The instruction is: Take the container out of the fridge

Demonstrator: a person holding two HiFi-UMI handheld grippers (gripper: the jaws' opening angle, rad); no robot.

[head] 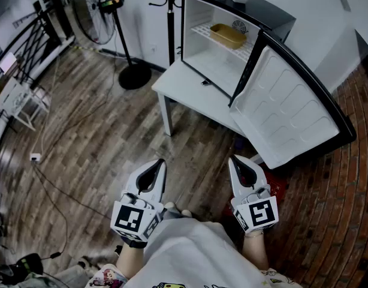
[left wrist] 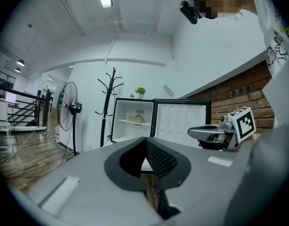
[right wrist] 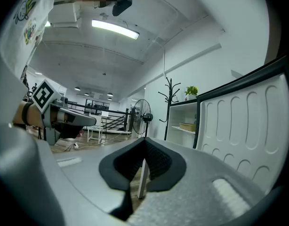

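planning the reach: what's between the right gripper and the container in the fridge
Head view: only wood floor, then the white table under the open fridge; its door hangs just right.

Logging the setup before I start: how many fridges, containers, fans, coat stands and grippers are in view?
fridge: 1
container: 1
fan: 1
coat stand: 1
grippers: 2, the left gripper and the right gripper
Total: 6
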